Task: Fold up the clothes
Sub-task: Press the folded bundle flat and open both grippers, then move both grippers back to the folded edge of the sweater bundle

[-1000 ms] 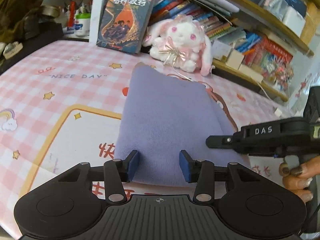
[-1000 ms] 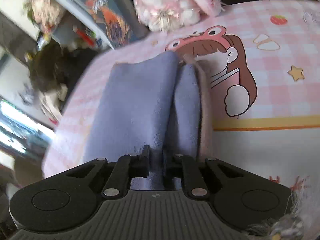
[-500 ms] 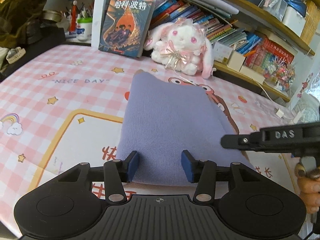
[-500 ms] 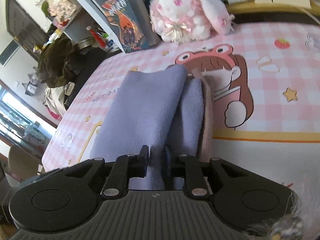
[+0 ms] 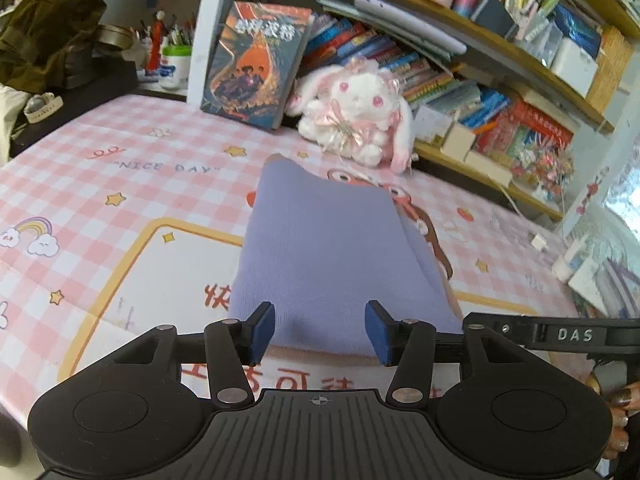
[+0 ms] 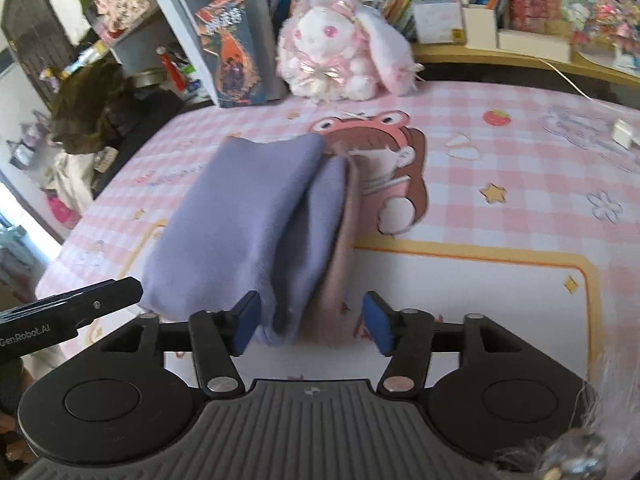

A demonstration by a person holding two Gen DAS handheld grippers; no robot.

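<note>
Clothes (image 5: 336,248) lay folded in a lilac bundle on the table (image 5: 120,184), lengthwise toward the shelves, its near end over the white panel with the yellow border. From the right wrist view the bundle (image 6: 248,220) showed its layers: a broad lilac fold on top, a second lilac fold beneath it to the right, and a thin pinkish edge lowest against the cloth. The table wore a pink checked cover printed with stars, a rainbow and the words "NICE DAY". Behind it ran crowded shelves (image 5: 500,60) of books and boxes, with a dark heap of fabric off to the far left. A large book (image 5: 256,60) leaned upright against the shelf post, and beside it sat a white plush rabbit (image 5: 356,116) with pink ears, just beyond the far end of the bundle.

The left gripper (image 5: 320,326) stood with its blue pads wide apart at the near edge of the bundle, gripping nothing. The right gripper (image 6: 310,322) was likewise spread wide, its pads on either side of the bundle's near end without pinching it. A hand (image 5: 618,412) showed at the right edge of the left view.
</note>
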